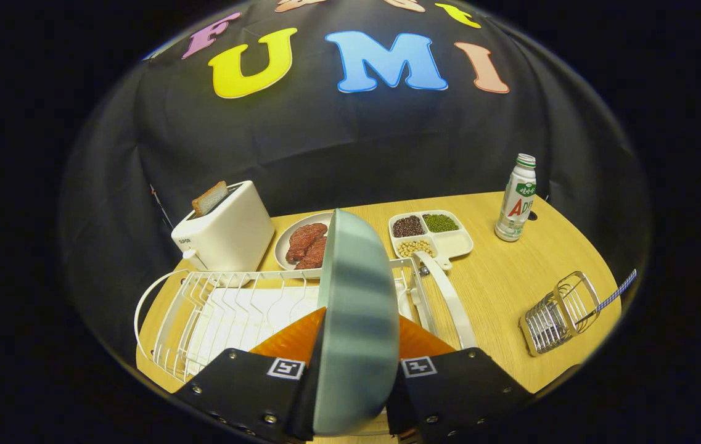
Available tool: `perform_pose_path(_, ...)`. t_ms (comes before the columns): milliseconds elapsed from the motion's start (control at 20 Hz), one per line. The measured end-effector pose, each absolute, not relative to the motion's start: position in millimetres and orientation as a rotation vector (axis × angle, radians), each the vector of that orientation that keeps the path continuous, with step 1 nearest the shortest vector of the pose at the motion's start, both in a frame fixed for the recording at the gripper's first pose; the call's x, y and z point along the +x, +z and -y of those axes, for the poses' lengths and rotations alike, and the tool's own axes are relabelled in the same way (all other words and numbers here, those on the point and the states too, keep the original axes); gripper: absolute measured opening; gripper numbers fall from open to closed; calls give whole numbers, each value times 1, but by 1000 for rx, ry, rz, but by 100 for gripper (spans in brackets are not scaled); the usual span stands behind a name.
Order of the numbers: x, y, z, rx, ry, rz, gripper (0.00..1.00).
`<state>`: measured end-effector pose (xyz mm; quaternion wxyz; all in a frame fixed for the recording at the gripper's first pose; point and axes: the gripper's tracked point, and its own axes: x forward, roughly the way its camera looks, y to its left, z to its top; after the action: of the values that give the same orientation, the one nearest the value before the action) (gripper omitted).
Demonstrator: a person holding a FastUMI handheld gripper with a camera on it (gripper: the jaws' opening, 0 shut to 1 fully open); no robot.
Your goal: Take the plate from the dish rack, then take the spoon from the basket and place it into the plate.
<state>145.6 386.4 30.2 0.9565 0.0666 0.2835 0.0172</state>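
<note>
The gripper (355, 370) has its fingers clamped on the plate (356, 320), which stands on edge between them, above the white dish rack (227, 308). Open counter (492, 290) lies just to the right, where I'd guess the plate goes down flat. The spoon (616, 295) waits in the wire basket (557, 314), farther right.

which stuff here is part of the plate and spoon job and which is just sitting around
Job: plate clamped upright between the gripper fingers, white dish rack, wire basket, spoon handle sticking out of it.
Lying about: toaster, meat plate, bean tray, bottle.
</note>
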Motion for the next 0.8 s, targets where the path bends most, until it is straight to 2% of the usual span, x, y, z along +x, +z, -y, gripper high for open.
perform_pose_path(350, 147, 45, -379, 63, -74, -563, 32)
perform_pose_path(800, 140, 89, -388, -284, -213, -499, 32)
